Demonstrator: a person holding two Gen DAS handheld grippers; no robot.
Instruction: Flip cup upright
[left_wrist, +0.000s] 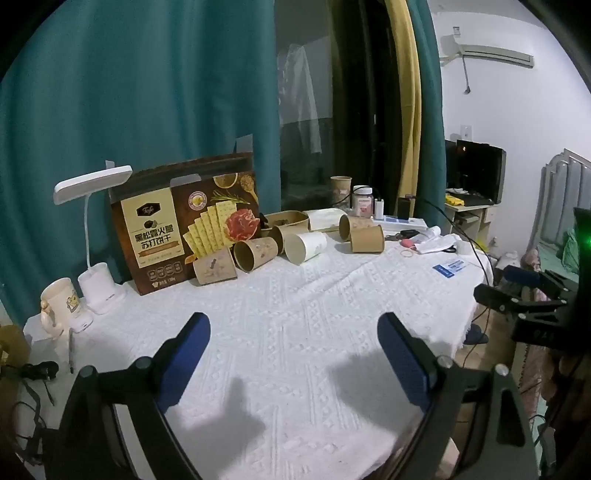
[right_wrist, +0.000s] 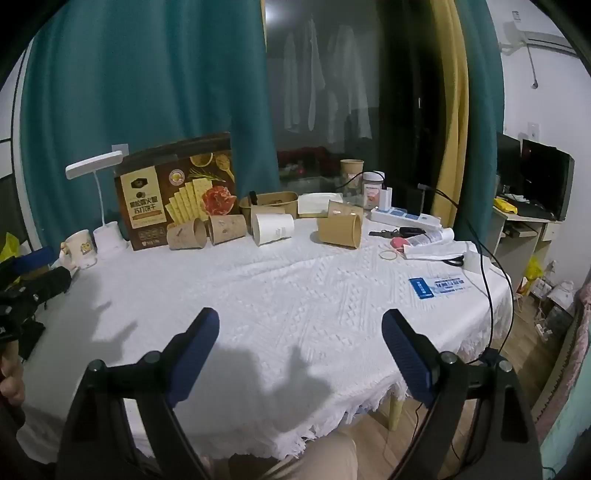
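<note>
Left gripper: black angular frame with round silver screw heads at the finger pivots; fingers faced with ribbed blue pads; right gripper built alike; bare skin at nine o'clock in its view.

Left claw and right claw both gape wide, empty, hovering level, side by side
</note>
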